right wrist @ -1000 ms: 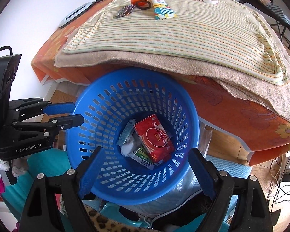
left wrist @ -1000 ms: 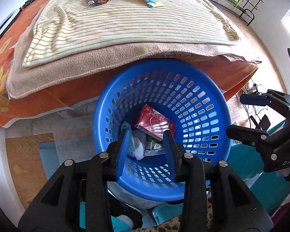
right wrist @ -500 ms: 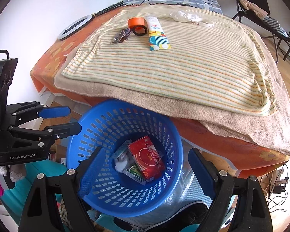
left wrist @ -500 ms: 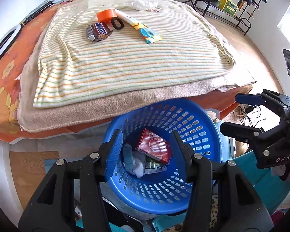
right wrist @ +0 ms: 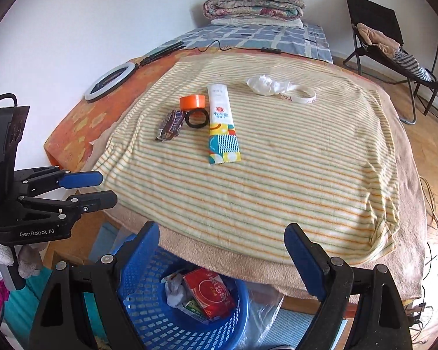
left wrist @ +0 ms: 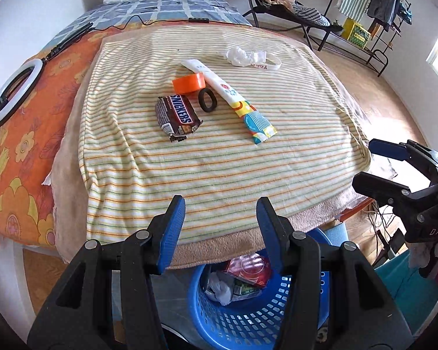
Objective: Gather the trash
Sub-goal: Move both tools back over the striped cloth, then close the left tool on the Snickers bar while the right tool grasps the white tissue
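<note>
Resting crinkled wrapper (left wrist: 178,116) on ribbed striped towel (left wrist: 219,163)

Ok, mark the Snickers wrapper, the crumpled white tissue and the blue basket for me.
Snickers wrapper (left wrist: 176,113): left wrist view, middle of the printed logo.
Crumpled white tissue (left wrist: 239,55): left wrist view, centre of the wad.
Blue basket (right wrist: 149,318): right wrist view, perforated inner wall, left side.

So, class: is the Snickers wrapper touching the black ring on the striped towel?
Apart. In the left wrist view a strip of striped towel shows plainly between the Snickers wrapper and the black ring; the ring lies beside the wrapper, toward the long packet.
</note>
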The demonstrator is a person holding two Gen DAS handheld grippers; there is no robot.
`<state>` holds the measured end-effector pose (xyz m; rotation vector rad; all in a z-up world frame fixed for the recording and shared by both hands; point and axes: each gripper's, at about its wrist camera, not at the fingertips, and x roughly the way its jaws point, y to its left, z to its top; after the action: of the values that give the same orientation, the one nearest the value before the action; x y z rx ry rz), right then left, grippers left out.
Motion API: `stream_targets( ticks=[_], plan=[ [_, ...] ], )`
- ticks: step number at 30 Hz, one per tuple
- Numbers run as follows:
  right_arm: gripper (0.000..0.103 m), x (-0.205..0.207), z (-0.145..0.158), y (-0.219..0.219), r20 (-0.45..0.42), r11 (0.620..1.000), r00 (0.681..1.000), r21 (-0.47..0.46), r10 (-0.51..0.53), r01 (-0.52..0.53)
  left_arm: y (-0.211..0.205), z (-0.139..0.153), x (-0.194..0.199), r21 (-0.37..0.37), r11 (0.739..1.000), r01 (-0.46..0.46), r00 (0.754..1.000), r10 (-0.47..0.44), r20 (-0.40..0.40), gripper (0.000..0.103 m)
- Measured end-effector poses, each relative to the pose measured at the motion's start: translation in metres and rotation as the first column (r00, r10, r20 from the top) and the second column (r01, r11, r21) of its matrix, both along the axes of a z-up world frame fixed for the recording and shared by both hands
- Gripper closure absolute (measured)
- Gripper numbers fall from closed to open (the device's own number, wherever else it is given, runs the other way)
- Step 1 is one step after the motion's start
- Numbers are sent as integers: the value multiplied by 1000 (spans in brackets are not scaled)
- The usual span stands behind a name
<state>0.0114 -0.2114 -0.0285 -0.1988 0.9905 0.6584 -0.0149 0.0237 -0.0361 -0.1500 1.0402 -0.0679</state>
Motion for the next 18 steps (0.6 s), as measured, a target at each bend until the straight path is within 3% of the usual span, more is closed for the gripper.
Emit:
stream_targets(
  ticks=[10,18],
  plan=[
    [12,49,-4,15,39,997,999,70,-16,13,23,5,53,-42,998,-46,999,47,13,51],
    [12,82,-14,25,-13,999,1000,50,-14,15,32,2,95,-83,994,-65,998,65,2,51]
  ],
)
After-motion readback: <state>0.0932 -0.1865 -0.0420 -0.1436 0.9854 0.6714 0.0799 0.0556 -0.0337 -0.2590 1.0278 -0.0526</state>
